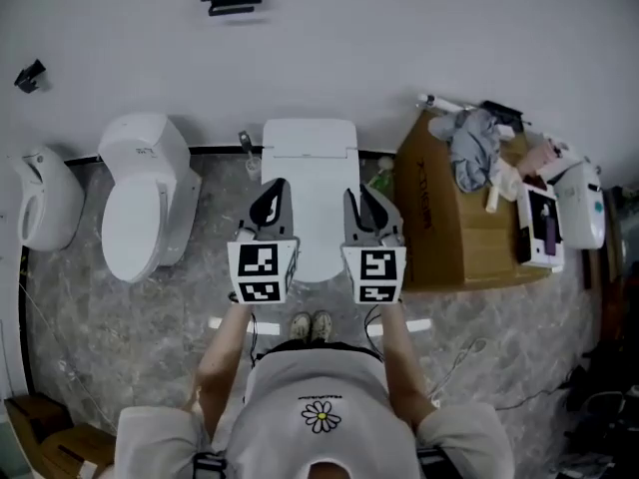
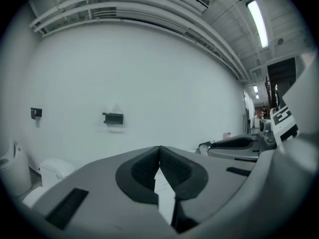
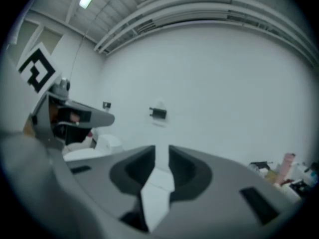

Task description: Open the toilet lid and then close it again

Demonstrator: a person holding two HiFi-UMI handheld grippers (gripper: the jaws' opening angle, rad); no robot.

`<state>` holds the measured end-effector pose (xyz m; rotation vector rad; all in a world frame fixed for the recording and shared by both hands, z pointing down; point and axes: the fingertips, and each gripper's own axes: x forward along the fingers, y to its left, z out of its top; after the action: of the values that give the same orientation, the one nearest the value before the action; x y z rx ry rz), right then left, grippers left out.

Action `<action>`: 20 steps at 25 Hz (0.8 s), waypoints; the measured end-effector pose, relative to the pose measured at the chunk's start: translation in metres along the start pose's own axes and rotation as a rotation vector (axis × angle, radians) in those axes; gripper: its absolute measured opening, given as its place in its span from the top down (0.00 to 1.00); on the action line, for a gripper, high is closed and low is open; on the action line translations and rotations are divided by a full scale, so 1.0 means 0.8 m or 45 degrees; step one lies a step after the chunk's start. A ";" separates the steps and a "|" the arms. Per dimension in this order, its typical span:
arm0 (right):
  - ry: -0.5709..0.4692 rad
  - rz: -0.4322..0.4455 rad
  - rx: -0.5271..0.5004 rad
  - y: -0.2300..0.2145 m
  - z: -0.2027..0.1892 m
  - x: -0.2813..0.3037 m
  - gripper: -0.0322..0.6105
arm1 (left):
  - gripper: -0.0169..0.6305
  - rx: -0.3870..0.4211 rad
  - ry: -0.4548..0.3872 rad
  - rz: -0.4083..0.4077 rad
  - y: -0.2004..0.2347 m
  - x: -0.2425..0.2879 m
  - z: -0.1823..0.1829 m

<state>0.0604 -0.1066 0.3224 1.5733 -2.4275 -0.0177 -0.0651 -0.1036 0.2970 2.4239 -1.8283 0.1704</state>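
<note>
White oblong toilet lid, closed, lying flat, rounded at its front end

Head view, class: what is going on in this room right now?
A person stands facing a white ceramic toilet, holding a grey two-jaw gripper in each hand, both pointing at the white wall and touching nothing. The left gripper is shut and empty; the right gripper has its jaws slightly apart, also empty. The toilet's white lid looks closed.
</note>
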 end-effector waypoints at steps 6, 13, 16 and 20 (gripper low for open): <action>-0.306 0.018 0.125 0.012 0.091 -0.078 0.86 | 0.95 -0.084 -0.227 0.094 0.003 -0.074 0.078; -0.390 -0.027 0.104 -0.002 0.111 -0.127 0.89 | 0.95 -0.071 -0.309 0.144 -0.012 -0.118 0.096; -0.373 -0.038 0.105 -0.005 0.105 -0.130 0.89 | 0.95 -0.090 -0.295 0.145 -0.013 -0.117 0.090; -0.369 -0.024 0.104 -0.003 0.105 -0.131 0.90 | 0.95 -0.071 -0.300 0.144 -0.015 -0.118 0.094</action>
<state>0.0850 -0.0240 0.2197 1.7355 -2.6606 -0.1629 -0.0768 -0.0219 0.2082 2.3910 -2.0361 -0.1632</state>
